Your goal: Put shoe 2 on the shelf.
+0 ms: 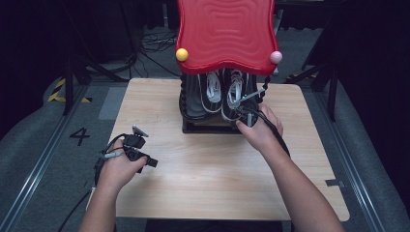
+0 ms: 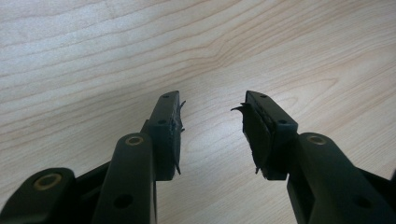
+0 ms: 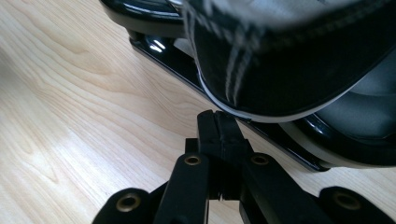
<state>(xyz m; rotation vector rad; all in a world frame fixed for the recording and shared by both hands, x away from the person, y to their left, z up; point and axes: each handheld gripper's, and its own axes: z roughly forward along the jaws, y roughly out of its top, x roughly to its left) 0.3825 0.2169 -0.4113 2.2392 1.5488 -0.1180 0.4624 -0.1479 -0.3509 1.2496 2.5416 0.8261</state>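
While held low at about 7 o'clock on the wooden table, left gripper with jaws spread apart over bare wood, nothing between them, worn pads frayed at the edges. Gripped by the left hand near the table's left edge. At 12 o'clock, a small black rack under a red wavy-topped shelf, tipped with a yellow ball and a pink ball. On the rack, two black sneakers with white laces side by side, long axes running 12 to 6, heels toward 6. Right gripper at the heel of the right-hand sneaker, jaws pressed together, tips just touching the white sole edge; nothing visibly pinched between them. Right hand wrapped around it.
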